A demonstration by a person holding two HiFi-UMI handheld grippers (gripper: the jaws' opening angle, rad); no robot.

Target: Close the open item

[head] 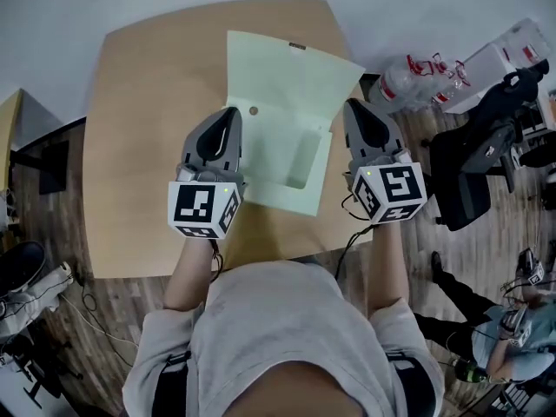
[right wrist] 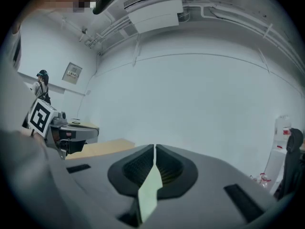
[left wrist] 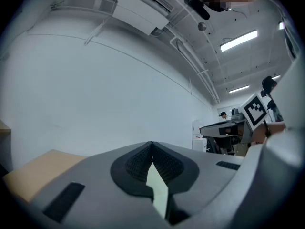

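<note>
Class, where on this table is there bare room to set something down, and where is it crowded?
Free: bare table left of the left gripper, out to the edge. Crowded: the middle, where the right gripper too clamps the green folder.

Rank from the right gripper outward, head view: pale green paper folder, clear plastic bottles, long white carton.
1. Pale green paper folder: clamped by the right gripper, on its left.
2. Clear plastic bottles: just to its right.
3. Long white carton: farthest right.

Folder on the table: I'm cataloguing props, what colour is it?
Pale green folder, best seen in head view.
</note>
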